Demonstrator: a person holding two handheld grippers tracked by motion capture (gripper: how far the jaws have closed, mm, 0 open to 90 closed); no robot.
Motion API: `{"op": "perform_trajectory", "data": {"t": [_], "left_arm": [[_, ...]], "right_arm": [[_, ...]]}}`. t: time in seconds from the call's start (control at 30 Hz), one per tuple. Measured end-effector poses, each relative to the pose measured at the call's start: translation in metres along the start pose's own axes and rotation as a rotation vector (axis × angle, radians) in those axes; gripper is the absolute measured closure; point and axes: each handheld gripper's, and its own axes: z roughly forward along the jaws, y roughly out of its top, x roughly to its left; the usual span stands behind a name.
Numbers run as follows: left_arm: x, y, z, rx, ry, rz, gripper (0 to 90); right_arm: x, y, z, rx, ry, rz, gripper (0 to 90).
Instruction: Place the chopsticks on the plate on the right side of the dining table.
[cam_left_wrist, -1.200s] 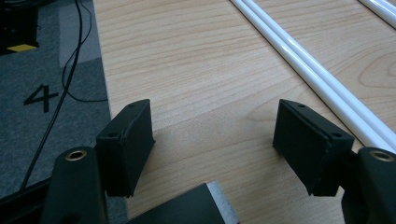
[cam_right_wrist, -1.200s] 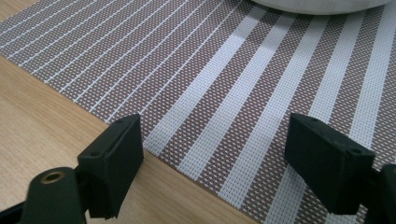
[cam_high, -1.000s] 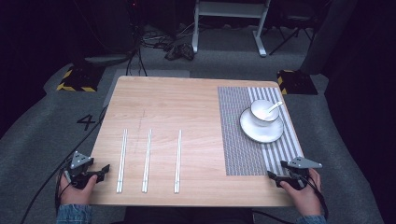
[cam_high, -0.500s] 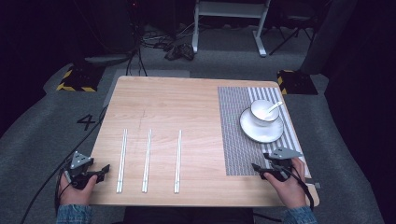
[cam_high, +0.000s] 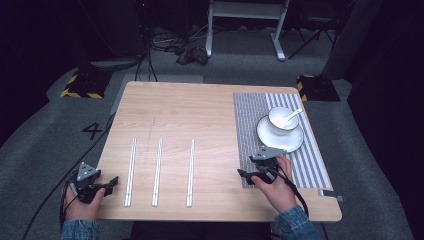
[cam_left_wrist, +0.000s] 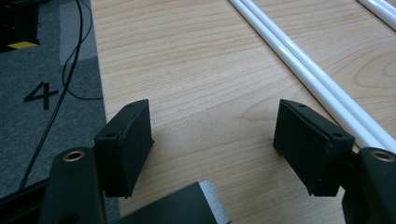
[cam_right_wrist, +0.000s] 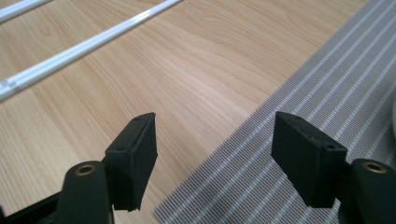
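Since 1 s ago the right gripper has slid left and forward, from the table's near right corner to the near left edge of the striped mat; left gripper hasn't budged, parked at the near left corner of the table. In the right gripper view its jaws are spread wide w/ nothing between them, hanging over the seam where mat meets bare wood. In the left gripper view the jaws are likewise wide apart and empty, over bare table just beside the leftmost chopstick pair. Three white chopstick pairs lie parallel on the wood: left pair, middle pair, right pair, all apart from each other, none touched. Right gripper is nearest the right pair but a gap is left between them; it's heading that way, I'd judge. On the mat: saucer w/ a white cup on it and a spoon leaning in the cup. Progress, judging by layout: cup/saucer/spoon look set; no chopsticks on the mat yet, so the work is at its start: approach only, no grasp. Left to do, prob.: close on a pair, lift, lay it on the mat beside the saucer. Can't tell which pair is meant.
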Motion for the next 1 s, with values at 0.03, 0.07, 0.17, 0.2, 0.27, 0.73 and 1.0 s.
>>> {"op": "perform_trajectory", "data": {"t": [0.03,0.07,0.17,0.2,0.27,0.73,1.0], "left_arm": [[0.000,0.000,0.000,0.000,0.000,0.000,27.8],[0.000,0.000,0.000,0.000,0.000,0.000,27.8],[0.000,-0.001,0.000,0.000,-0.001,0.004,27.8],[0.000,-0.001,0.000,0.000,-0.001,0.004,27.8],[0.000,-0.001,-0.001,-0.001,-0.001,0.004,27.8],[0.000,-0.001,-0.001,-0.004,0.000,0.002,27.7],[0.000,-0.001,-0.001,-0.004,-0.001,0.002,27.7]], "right_arm": [[0.003,0.004,0.003,0.003,0.001,-0.004,31.2],[0.005,0.007,0.006,0.007,0.006,-0.012,31.1],[0.013,0.016,0.014,0.016,0.023,-0.027,30.8],[0.015,0.019,0.016,0.019,0.027,-0.033,30.6],[0.017,0.021,0.019,0.021,0.029,-0.037,30.4],[0.043,0.053,0.052,0.004,0.064,-0.075,28.0],[0.060,0.060,0.082,0.041,0.073,-0.078,29.1]]}}
